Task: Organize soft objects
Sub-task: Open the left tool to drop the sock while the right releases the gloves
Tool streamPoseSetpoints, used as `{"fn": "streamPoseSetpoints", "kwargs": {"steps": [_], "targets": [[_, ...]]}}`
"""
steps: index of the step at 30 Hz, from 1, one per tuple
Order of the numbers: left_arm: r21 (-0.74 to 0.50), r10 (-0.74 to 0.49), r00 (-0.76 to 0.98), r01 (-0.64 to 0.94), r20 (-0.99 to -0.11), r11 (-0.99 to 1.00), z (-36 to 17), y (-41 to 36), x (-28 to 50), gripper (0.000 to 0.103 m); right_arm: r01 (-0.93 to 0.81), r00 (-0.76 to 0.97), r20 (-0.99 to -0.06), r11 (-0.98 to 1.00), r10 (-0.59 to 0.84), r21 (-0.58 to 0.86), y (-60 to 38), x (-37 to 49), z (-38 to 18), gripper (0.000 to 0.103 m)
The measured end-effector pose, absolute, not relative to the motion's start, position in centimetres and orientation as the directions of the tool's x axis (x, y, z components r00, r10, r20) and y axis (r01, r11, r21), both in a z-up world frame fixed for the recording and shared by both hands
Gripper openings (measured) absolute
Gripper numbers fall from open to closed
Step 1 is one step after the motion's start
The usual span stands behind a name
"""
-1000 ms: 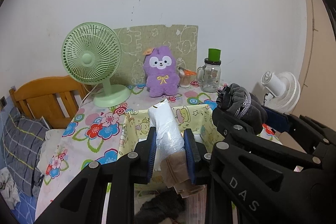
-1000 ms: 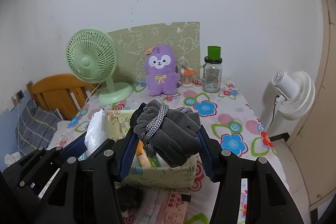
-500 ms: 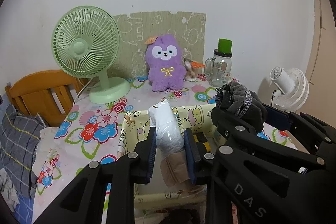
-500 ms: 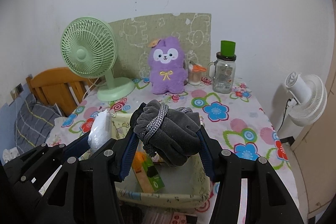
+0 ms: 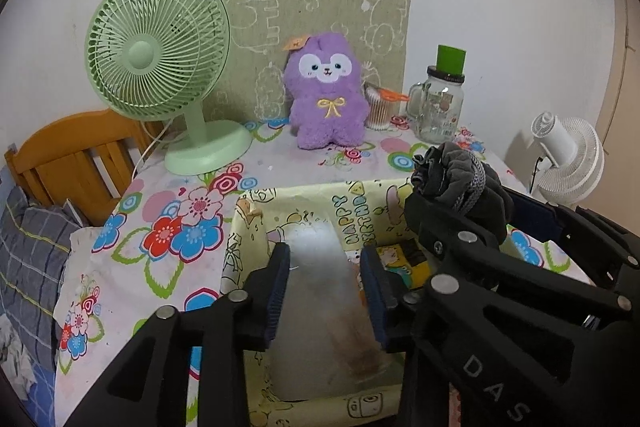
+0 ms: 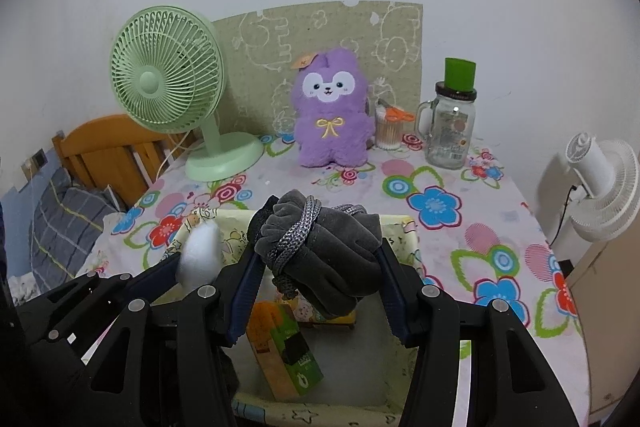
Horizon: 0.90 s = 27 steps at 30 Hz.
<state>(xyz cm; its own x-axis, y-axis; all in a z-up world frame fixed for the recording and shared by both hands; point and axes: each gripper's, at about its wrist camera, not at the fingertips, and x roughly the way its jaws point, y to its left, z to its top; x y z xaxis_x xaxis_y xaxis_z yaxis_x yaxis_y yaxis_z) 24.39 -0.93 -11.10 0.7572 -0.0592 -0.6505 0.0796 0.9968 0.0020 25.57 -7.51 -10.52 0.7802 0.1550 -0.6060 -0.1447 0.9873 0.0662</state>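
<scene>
Our left tongs [image 5: 325, 291] have just been opening: the blue pads now stand a little off a pale plastic-wrapped packet [image 5: 320, 291] that lies blurred between them, its lower end brownish, over the near left part of the yellow cartoon-print fabric bin [image 5: 256, 227]. We cannot tell whether the packet still touches either pad. In the right wrist view the packet's white end [image 6: 200, 259] shows just left of our other tool.

Our right tongs [image 6: 318, 297] are at a middling width, clamped on a grey velvet pouch [image 6: 328, 255] wound with a grey braided cord [image 6: 296, 239]. The pouch hangs above the bin's open top, over a green and orange carton [image 6: 284, 351] lying tilted on the bin floor; behind it sits a small printed box [image 6: 308, 311].

The bin stands at the near edge of the table, which wears a white flowered cloth [image 6: 440, 203]. Farther back we see a green desk fan [image 6: 168, 87] on the left, a purple plush toy [image 6: 330, 107] in the middle, then a cup of cotton swabs [image 6: 389, 131] with orange scissors, and a glass mug jar with a green cap [image 6: 450, 123] on the right. A printed board [image 6: 332, 39] leans on the wall behind them. Off the table's left is a wooden bed frame [image 5: 76, 151] with checked bedding [image 5: 32, 251], and off the right a white fan [image 6: 600, 187].
</scene>
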Motion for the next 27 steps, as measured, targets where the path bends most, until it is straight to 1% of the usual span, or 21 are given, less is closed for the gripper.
{"fn": "streamPoseSetpoints", "kwargs": {"steps": [1, 2, 3, 4, 5, 6, 11, 14, 18, 19, 21, 22, 27], "targets": [[0.005, -0.058, 0.753, 0.081, -0.656, 0.997, -11.3, -0.9, 24.5, 0.047, -0.147, 0.775, -0.611, 0.986, 0.162, 0.075, -7.5, 25.8, -10.8, 0.058], [0.011, -0.051, 0.749, 0.078, -0.661, 0.997, -11.4, -0.8, 24.6, 0.057, -0.148, 0.772, -0.614, 0.986, 0.164, 0.077, -7.5, 25.9, -10.9, 0.058], [0.016, -0.047, 0.747, 0.077, -0.663, 0.997, -11.5, -0.8, 24.7, 0.062, -0.152, 0.77, -0.616, 0.985, 0.167, 0.077, -7.4, 26.0, -11.1, 0.058], [0.019, -0.044, 0.747, 0.076, -0.664, 0.997, -11.6, -0.7, 24.7, 0.07, -0.155, 0.768, -0.618, 0.985, 0.169, 0.077, -7.4, 26.1, -11.2, 0.058], [0.019, -0.042, 0.747, 0.074, -0.663, 0.997, -11.7, -0.7, 24.7, 0.073, -0.157, 0.767, -0.619, 0.985, 0.17, 0.076, -7.3, 26.2, -11.3, 0.058], [0.016, -0.046, 0.746, 0.076, -0.665, 0.997, -11.7, -0.6, 24.8, 0.073, -0.162, 0.765, -0.62, 0.984, 0.173, 0.074, -7.1, 26.3, -11.5, 0.058], [0.006, -0.071, 0.739, 0.101, -0.67, 0.995, -11.7, -0.5, 24.7, 0.082, -0.191, 0.749, -0.633, 0.979, 0.196, 0.078, -6.5, 26.8, -12.1, 0.058], [0.047, -0.034, 0.75, 0.086, -0.661, 0.995, -11.6, -0.6, 24.4, 0.082, -0.2, 0.74, -0.64, 0.976, 0.208, 0.087, -6.1, 27.1, -12.5, 0.058], [0.055, -0.022, 0.75, 0.078, -0.661, 0.995, -11.7, -0.3, 24.5, 0.083, -0.21, 0.735, -0.642, 0.973, 0.22, 0.093, -5.8, 27.2, -12.6, 0.06], [0.058, -0.018, 0.748, 0.076, -0.663, 0.995, -11.8, -0.2, 24.6, 0.084, -0.211, 0.731, -0.646, 0.973, 0.222, 0.096, -5.7, 27.2, -12.7, 0.062], [0.052, -0.023, 0.745, 0.078, -0.667, 0.996, -11.8, -0.1, 24.6, 0.085, -0.216, 0.73, -0.646, 0.972, 0.223, 0.092, -5.6, 27.2, -12.7, 0.08], [0.048, -0.027, 0.745, 0.08, -0.667, 0.996, -11.8, 0.0, 24.6, 0.086, -0.215, 0.736, -0.64, 0.973, 0.221, 0.088, -5.6, 27.1, -12.6, 0.082], [0.047, -0.027, 0.747, 0.077, -0.664, 0.996, -11.9, 0.0, 24.5, 0.088, -0.21, 0.739, -0.638, 0.974, 0.214, 0.084, -5.7, 26.9, -12.5, 0.085]]}}
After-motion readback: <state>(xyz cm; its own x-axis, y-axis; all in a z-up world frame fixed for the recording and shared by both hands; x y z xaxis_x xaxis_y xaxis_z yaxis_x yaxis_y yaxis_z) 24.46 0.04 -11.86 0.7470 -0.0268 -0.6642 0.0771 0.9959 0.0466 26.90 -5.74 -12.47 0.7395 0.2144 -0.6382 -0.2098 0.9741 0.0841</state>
